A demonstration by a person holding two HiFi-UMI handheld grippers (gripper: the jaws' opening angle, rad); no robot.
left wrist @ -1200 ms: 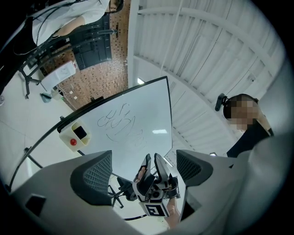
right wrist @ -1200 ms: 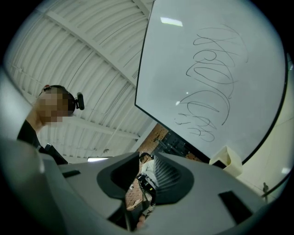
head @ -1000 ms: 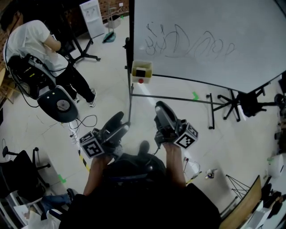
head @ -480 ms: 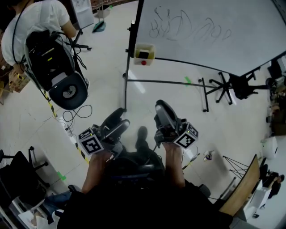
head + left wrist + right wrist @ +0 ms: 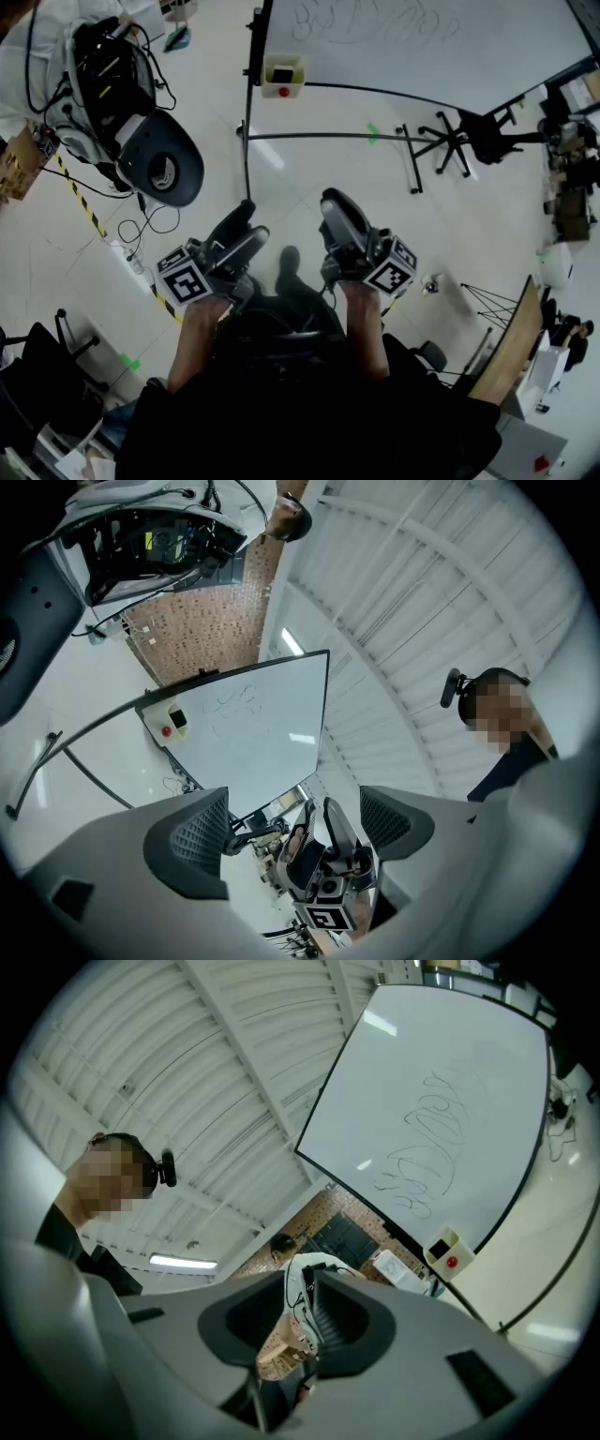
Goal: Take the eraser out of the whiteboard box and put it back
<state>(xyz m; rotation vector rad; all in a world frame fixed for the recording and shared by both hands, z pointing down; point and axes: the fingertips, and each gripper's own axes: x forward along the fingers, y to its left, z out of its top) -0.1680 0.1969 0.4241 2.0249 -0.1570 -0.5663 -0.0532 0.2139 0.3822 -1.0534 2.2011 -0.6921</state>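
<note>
A: Nearest item?
B: Left gripper (image 5: 248,223), jaws wide apart, nothing between them. Beside it is the right gripper (image 5: 336,204), jaws only a narrow slit apart, nothing gripped.

A: Beneath them?
B: Pale floor (image 5: 309,169), with a black cable (image 5: 159,220) and striped tape (image 5: 80,199) to the left.

A: Further out?
B: Whiteboard stand (image 5: 247,131), with a black chair (image 5: 483,141) near its right foot.

A: The task's thing?
B: Yellow whiteboard box (image 5: 294,86), hung at the lower left corner of the whiteboard (image 5: 450,47), with a red dot on its front. The eraser (image 5: 281,73) is probably the dark block sitting in it, though it is too small to be sure. Both grippers are well apart from it.

A: Farthest?
B: Scribbles on the whiteboard. A person (image 5: 23,75) with a black backpack (image 5: 103,56) is at the top left.
</note>
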